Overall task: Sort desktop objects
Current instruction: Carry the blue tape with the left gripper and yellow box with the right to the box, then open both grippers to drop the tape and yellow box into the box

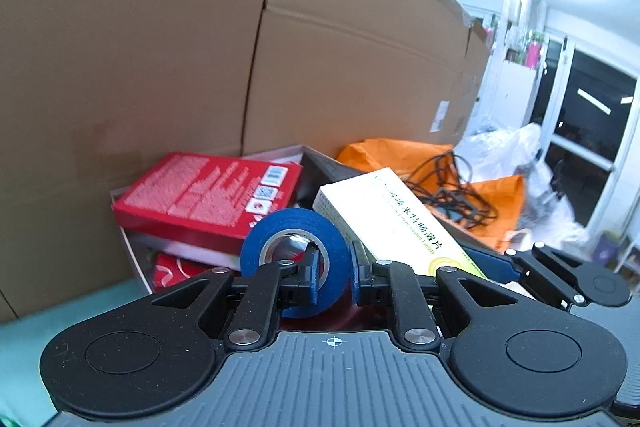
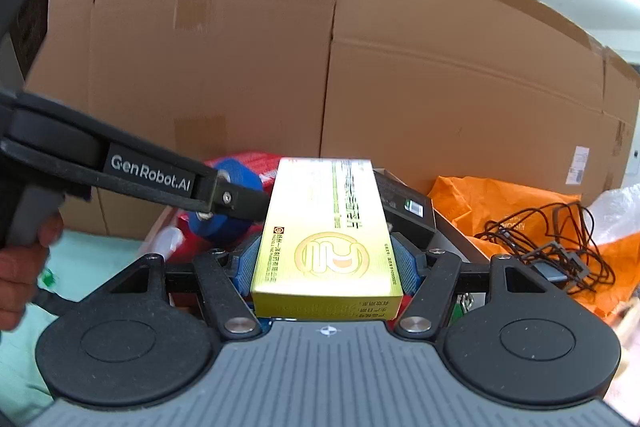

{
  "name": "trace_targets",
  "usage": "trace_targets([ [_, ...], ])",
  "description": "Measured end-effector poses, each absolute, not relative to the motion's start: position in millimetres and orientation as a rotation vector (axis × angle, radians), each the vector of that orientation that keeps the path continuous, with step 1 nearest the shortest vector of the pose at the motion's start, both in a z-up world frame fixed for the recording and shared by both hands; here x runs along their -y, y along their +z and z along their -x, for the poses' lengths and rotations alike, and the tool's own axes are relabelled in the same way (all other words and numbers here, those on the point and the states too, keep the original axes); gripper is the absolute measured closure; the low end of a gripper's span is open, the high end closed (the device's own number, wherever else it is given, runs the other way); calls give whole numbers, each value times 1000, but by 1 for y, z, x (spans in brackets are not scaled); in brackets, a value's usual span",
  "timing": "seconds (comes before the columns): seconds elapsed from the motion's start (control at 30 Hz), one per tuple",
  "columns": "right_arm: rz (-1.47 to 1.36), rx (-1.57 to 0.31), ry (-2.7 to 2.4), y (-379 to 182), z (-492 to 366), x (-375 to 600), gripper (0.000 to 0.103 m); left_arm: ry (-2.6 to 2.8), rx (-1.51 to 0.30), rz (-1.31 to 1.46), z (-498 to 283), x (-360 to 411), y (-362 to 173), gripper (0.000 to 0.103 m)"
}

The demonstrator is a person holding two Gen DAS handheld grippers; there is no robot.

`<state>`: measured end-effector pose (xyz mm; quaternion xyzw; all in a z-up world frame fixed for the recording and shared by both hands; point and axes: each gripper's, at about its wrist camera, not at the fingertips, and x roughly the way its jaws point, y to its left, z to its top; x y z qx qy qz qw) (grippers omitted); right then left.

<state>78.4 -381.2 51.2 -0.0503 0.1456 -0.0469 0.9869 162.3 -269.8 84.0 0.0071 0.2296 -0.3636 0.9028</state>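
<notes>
A wall of cardboard cartons (image 1: 160, 47) stood close behind everything and closed off the far side, so whatever room there was for moving lay toward the near side and to the right, over an orange bag (image 2: 500, 203) carrying a tangle of black cable (image 2: 552, 239). Below the cartons an open box (image 1: 124, 239) sat on the green tabletop (image 1: 24, 339), already holding a red pack (image 1: 208, 195) propped on its rim and more red packaging underneath, which left little free space inside. The step in hand looked like carrying two items to that box for sorting. The right claw (image 2: 326, 267) was clamped across the width of a yellow tablet box (image 2: 326, 227), blue pads pressed on both long sides, the box level and pointing at the cartons. The left claw (image 1: 334, 275) was pinched nearly closed on the wall of a blue tape roll (image 1: 294, 251), one finger through its hole, holding the roll upright above the open box. Both loads hung close together, the tape just left of the tablet box, so the next move probably called for lowering one at a time, clear of the rim and the tilted red pack, before either claw let go.
</notes>
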Motion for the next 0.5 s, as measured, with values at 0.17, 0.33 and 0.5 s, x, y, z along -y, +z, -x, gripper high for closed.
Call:
trace_targets([
  [0.17,80,-284,-92,49,-78,385,32,-739,-497,2,-177,274,81,91],
  [0.33,134,-278,-113,44,-74,379,32,-751,-459,-61,-166,277,79,71],
  [0.5,146,-296,-104,34,-71,373,27,-747,-443,-87,-154,273,79,52],
])
